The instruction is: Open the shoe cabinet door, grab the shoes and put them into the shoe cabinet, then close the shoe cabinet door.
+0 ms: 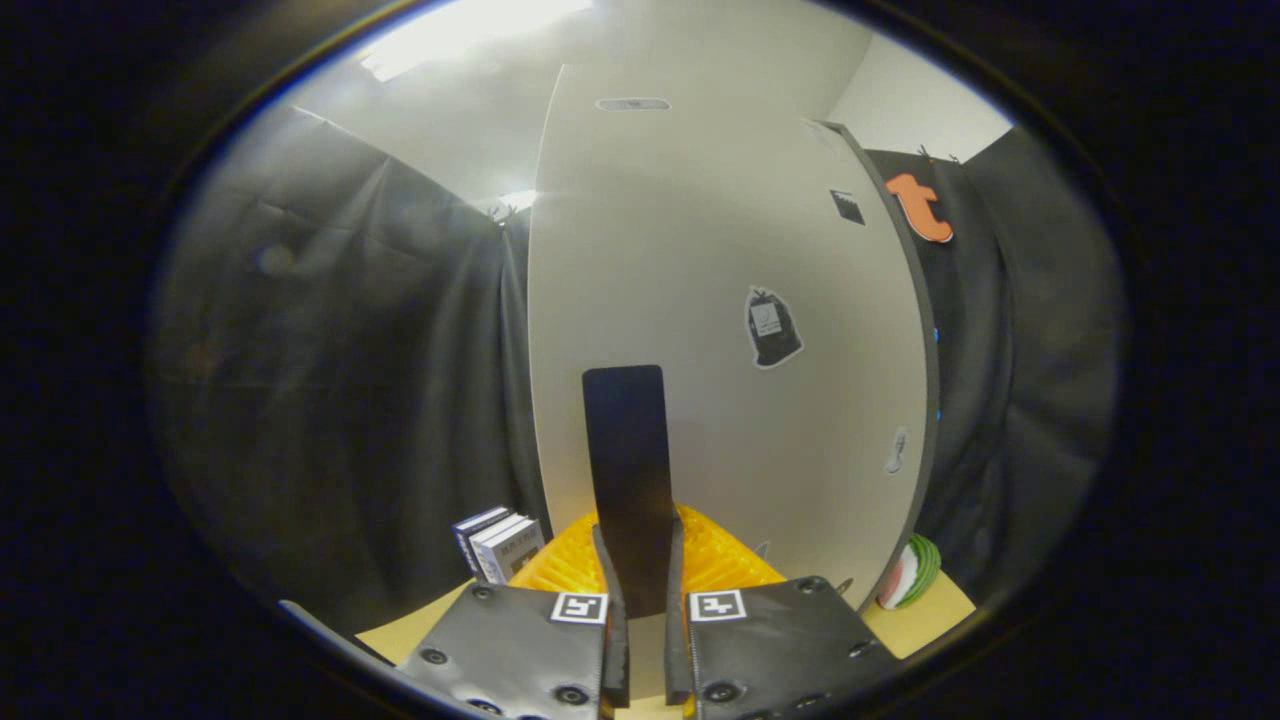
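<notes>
Gripper [640, 585] closed on dark flat handle [628, 470], both fingers pressed against its lower end. Handle fixed upright on pale cabinet door [720, 300], directly ahead. Stickers noted on door. Yellow ridged item [720, 560] seen behind fingers; books [498, 545] standing beside it.

The shoe cabinet door [700, 330] stands upright just ahead of the gripper [646, 590]. On the door sits a handle strap [628, 470], whose lower end lies between the gripper's fingers [610, 600], both of them pressing on it. Right of the handle, on the door face, is a bag-shaped sticker [772, 328]. At the foot of the door, behind the fingers, lies a ridged mat [715, 560] on the floor [420, 625]. Left of the door, a few books [500, 543] stand on the floor. Right of the door's edge, a round striped object [912, 572] rests on the floor. Behind the door hangs the booth's cloth wall [340, 380].
</notes>
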A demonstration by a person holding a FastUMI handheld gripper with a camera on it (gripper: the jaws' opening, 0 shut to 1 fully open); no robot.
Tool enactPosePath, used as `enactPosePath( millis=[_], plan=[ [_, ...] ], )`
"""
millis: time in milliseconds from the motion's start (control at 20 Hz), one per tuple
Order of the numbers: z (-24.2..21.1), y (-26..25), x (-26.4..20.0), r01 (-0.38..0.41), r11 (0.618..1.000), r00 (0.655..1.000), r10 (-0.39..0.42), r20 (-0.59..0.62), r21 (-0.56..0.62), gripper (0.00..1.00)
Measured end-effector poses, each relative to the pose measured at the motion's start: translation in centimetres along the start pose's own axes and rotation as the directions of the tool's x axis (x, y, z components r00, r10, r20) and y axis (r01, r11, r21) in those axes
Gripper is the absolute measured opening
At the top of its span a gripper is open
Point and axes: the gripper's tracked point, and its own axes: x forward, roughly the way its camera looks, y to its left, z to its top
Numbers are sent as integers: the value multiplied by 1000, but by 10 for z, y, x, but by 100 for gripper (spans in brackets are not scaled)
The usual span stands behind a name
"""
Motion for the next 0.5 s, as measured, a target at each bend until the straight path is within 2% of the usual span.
enactPosePath(
  millis=[250,500],
  plan=[
    [5,-34,-49,27,1000,1000,-27,12,5,15],
    [12,-83,-95,109,994,994,-110,27,23,14]
  ],
)
